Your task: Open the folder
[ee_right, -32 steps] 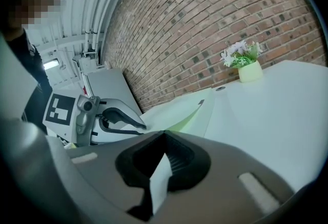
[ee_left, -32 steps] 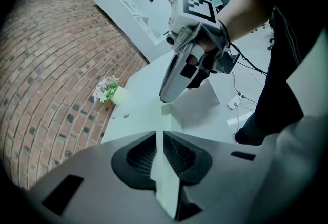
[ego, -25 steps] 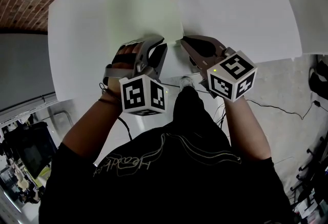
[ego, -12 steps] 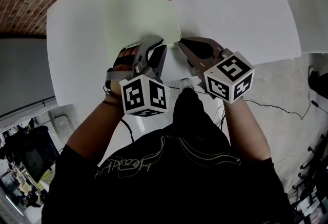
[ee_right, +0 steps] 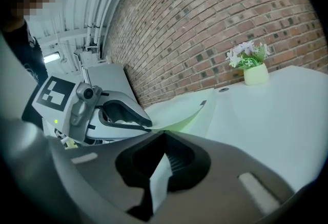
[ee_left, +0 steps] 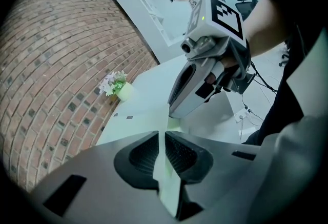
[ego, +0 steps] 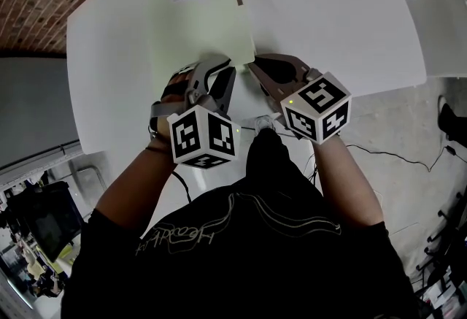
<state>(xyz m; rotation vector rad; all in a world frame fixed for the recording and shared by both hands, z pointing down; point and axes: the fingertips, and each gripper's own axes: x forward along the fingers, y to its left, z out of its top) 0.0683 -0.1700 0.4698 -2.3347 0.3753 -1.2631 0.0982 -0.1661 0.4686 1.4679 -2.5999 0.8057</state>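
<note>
At the folder's [ego: 197,11] near corner, left gripper [ee_left: 162,134] fingers clamp the green cover [ee_left: 138,115]; right gripper [ee_right: 164,134] fingers, just beside, clamp the leaf [ee_right: 160,179] beneath. Folder runs lengthwise ahead.

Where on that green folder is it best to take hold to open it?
At its near right corner, coming in from the person's side. The folder lies flat, so only its thin edge fits between jaws; there the left gripper pinches the cover, which bows up, and the right gripper a second leaf.

Folder [ego: 201,18] near edge behind left claw [ego: 223,68]
</note>
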